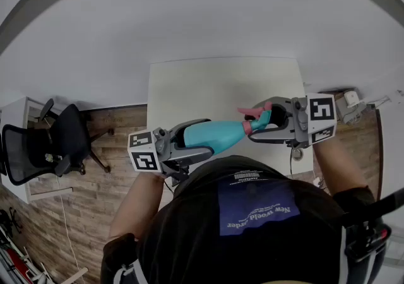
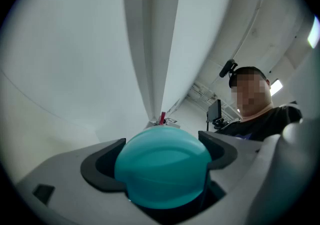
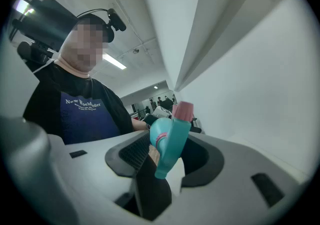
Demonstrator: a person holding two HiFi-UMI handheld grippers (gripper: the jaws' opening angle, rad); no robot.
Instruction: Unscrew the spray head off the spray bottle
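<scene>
Nearest to the head camera is the person's black shirt (image 1: pixel 189 232) with a dark blue patch on it. Just in front of the chest, both grippers are held in the air with the spray bottle (image 1: pixel 221 132) lying almost level between them.

The left gripper (image 1: pixel 201 139) has its jaws closed on the teal body of the bottle. In the left gripper view the dark pads (image 2: pixel 102 169) press on both sides of the rounded bottom end, which fills the gap.

The right gripper (image 1: pixel 262 122) faces it from the other side. Its jaws stand partly apart with the spray head (image 1: pixel 257 122) between them – teal with a pink nozzle. In the right gripper view the spray head (image 3: pixel 172 139) is tilted between the two dark pads, and they do not seem to press on it. The head sits on the neck of the bottle.

Below the grippers is a white table (image 1: pixel 221 87). Further down – to the left of the table – there is a wooden floor (image 1: pixel 101 201) with a black office chair (image 1: pixel 57 141) on it.
</scene>
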